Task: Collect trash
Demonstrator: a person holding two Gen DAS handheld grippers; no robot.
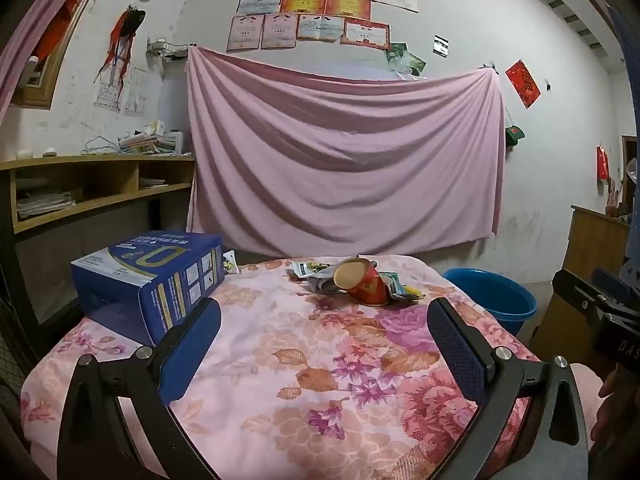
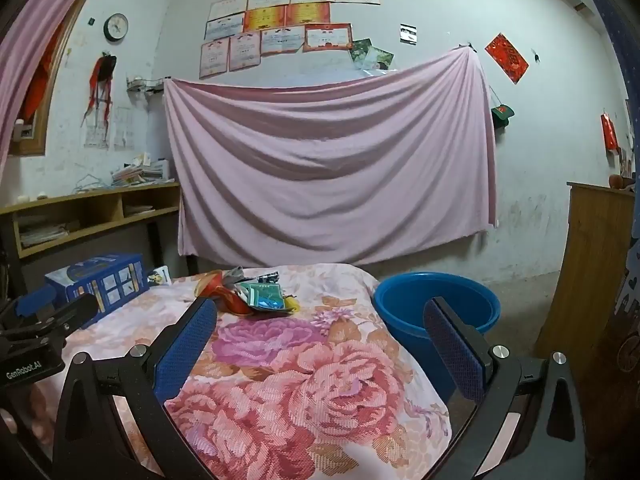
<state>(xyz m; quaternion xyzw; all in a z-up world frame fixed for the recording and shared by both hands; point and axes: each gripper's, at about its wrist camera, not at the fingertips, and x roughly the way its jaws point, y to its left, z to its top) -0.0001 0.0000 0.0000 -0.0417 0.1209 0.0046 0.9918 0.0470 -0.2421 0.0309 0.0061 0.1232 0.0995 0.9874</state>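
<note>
Two claws, left claw (image 1: 324,324) and right claw (image 2: 320,322), spread wide, gripping nothing, above floral-cloth table (image 1: 320,380). Trash heap at far edge: red paper cup (image 1: 362,282) tipped over, probably snack wrappers (image 2: 266,298) beside. Blue basin (image 2: 436,304) at right.

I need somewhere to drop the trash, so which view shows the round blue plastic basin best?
The right wrist view: the round blue plastic basin shows its whole rim and inside, beside the floral-covered table. The left wrist view catches only part of it behind the table edge.
</note>
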